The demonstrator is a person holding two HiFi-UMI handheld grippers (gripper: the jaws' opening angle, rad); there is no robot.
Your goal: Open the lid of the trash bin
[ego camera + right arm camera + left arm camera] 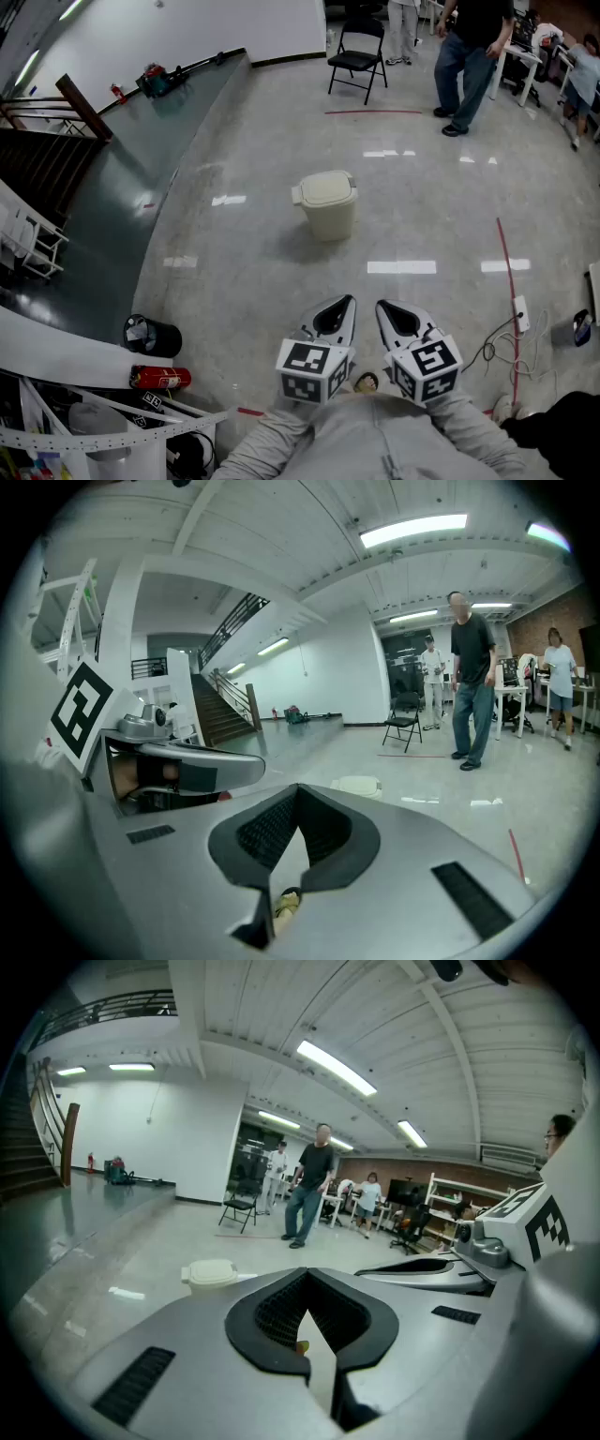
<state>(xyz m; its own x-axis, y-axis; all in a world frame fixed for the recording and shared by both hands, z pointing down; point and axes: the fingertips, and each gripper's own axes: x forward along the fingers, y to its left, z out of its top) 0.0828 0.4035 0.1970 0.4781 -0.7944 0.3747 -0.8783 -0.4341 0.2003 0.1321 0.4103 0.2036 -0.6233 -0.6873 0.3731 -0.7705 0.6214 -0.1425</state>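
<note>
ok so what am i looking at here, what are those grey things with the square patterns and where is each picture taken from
No robot: a person holds a gripper in each hand, the left gripper and the right gripper, each with a marker cube. The head view comes from a camera on the person's head, looking down. The two gripper views come from cameras riding on each gripper, looking along its fingers. Both pairs of fingers are closed, nothing between them. On the floor ahead stands a cream trash bin, lid down, apart from both grippers. Behind it are a folding chair and a person.
</note>
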